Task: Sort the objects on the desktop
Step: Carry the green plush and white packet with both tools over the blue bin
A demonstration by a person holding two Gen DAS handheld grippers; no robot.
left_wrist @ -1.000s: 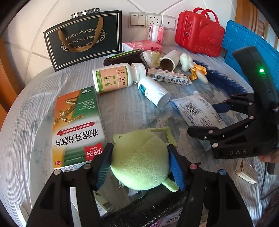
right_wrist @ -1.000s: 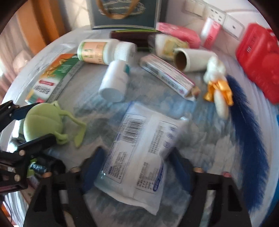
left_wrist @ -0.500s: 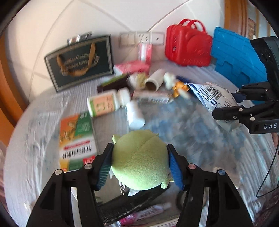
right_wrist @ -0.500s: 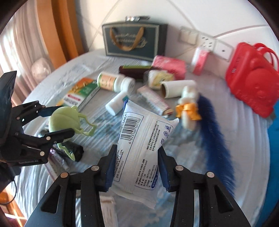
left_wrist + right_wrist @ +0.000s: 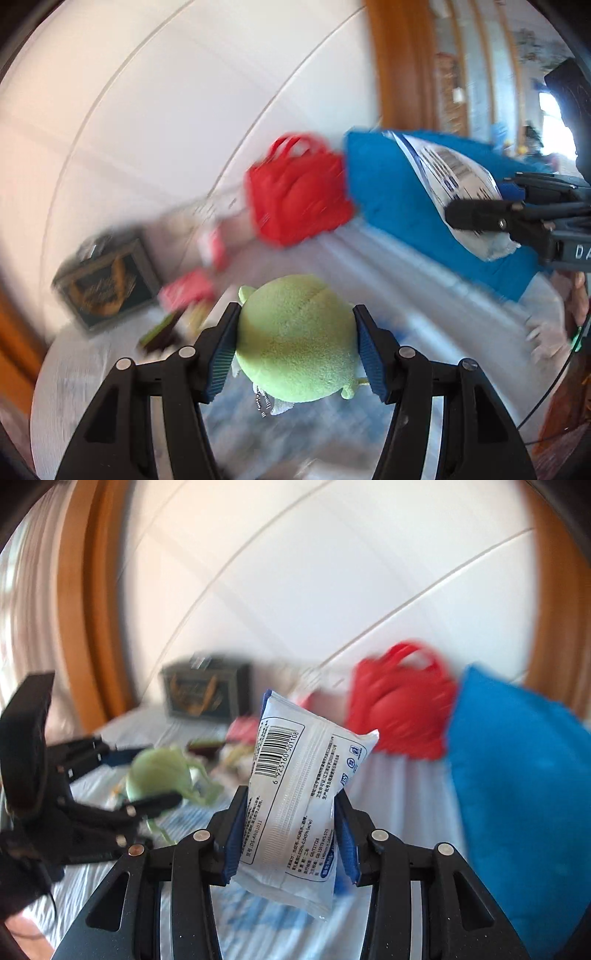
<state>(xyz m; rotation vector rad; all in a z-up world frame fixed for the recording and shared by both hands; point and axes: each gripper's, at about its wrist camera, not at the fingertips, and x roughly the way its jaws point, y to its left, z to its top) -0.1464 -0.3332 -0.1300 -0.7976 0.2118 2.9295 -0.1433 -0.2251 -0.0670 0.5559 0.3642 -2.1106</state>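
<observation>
Left gripper point(image 5: 297, 349) has its blue pads clamped on a round green plush toy point(image 5: 295, 339), lifted above the table. Right gripper point(image 5: 290, 830) pinches a white plastic wipes packet point(image 5: 295, 797) upright, near a blurry red plastic case point(image 5: 400, 709).

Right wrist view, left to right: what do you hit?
Left gripper holding the green plush toy → dark gift bag → white wipes packet in the right gripper → red case → blue crate.
</observation>
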